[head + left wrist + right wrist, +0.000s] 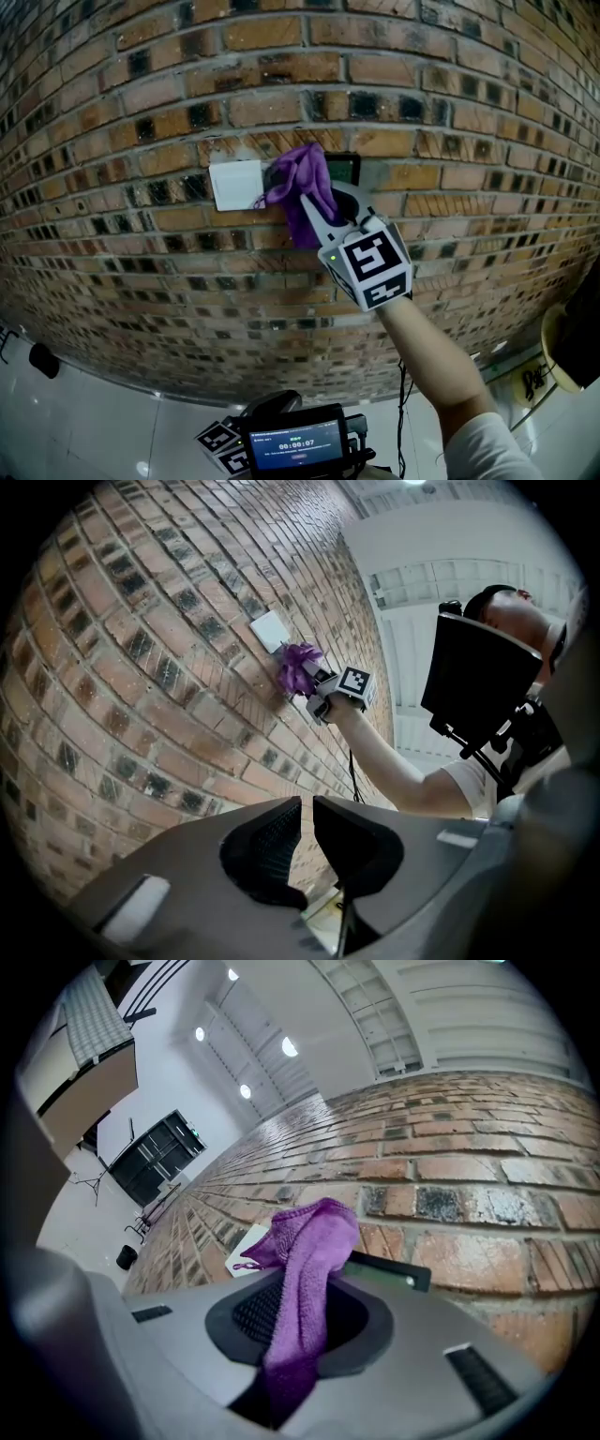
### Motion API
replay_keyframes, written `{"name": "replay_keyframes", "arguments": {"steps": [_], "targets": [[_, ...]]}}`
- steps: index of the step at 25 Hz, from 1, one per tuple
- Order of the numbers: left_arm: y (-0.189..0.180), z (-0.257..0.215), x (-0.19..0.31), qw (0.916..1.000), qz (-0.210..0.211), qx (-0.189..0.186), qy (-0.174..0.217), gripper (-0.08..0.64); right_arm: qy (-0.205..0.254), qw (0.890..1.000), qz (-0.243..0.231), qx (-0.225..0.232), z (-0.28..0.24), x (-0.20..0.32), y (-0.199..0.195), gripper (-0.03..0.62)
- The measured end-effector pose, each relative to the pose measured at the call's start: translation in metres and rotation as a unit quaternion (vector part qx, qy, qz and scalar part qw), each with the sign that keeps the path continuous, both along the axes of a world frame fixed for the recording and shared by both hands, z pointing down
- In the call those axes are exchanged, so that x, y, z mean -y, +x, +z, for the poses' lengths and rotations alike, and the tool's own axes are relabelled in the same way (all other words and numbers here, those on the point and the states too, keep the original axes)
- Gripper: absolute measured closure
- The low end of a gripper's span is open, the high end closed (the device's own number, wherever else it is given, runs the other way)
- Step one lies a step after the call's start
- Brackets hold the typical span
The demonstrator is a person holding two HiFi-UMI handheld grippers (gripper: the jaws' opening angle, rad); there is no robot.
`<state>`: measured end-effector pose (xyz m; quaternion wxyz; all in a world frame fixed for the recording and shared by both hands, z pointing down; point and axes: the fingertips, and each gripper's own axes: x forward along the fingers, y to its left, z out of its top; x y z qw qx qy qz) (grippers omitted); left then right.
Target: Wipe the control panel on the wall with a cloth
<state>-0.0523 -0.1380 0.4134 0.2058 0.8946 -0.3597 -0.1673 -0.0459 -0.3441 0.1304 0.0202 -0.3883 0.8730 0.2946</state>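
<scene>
A purple cloth (305, 183) is pressed against the brick wall, clamped in my right gripper (323, 202). It covers the left part of a dark control panel (345, 167) with a greenish screen. In the right gripper view the cloth (305, 1269) runs up between the jaws and its bunched end lies over the panel (389, 1272). A white switch plate (234, 185) sits just left of the cloth. My left gripper (305, 832) is held low and away from the wall, its jaws nearly together with nothing between them. It watches the cloth (298, 666) from afar.
The brick wall (141, 112) fills the head view. A device with a small screen (295, 448) and marker tags hangs below my head. The floor (75, 422) is white and glossy. A person's arm (431, 366) holds the right gripper.
</scene>
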Motion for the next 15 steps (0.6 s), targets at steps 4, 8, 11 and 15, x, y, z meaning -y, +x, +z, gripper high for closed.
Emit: {"name": "replay_keyframes", "arguments": {"steps": [4,8,11,15], "targets": [[0.004,0.002,0.001,1.0000,0.006,-0.001,-0.003,0.526,0.003,1.000,0.007,0.006,-0.001,-0.001,0.014,0.511],[0.009,0.002,0.002,0.9999,0.012,-0.001,-0.002,0.526,0.006,1.000,0.017,0.010,-0.003,-0.001,0.028,0.511],[0.011,0.003,0.003,0.9999,0.016,0.001,-0.003,0.526,0.008,1.000,0.025,0.015,-0.005,-0.001,0.041,0.511],[0.013,0.003,0.005,0.9998,0.020,0.003,-0.005,0.526,0.009,0.999,0.037,0.024,-0.006,0.002,0.059,0.511]]}}
